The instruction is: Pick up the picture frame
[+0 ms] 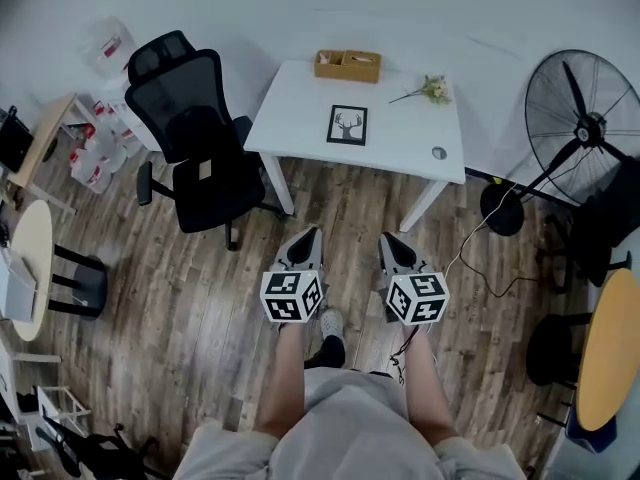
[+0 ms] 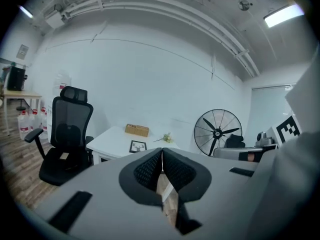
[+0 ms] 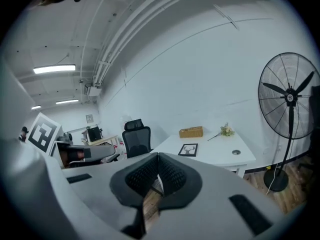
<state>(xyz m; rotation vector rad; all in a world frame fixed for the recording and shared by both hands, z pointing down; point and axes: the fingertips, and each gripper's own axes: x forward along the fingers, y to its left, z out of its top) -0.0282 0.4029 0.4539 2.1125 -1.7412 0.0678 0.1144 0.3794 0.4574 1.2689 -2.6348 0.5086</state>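
Note:
A black picture frame (image 1: 347, 125) with a deer print lies flat on the white table (image 1: 300, 103), near its middle. It also shows small in the left gripper view, picture frame (image 2: 137, 146), and in the right gripper view, picture frame (image 3: 188, 149). My left gripper (image 1: 308, 232) and right gripper (image 1: 387, 238) hover side by side over the wooden floor, well short of the table's front edge. Both are shut with nothing between the pads, left gripper (image 2: 162, 152), right gripper (image 3: 158, 156).
A wooden box (image 1: 347, 66), a flower sprig (image 1: 428, 90) and a small round cap (image 1: 438, 153) sit on the table. A black office chair (image 1: 196, 138) stands left of it, a floor fan (image 1: 580, 128) with a cable to the right. Round tables flank the room's sides.

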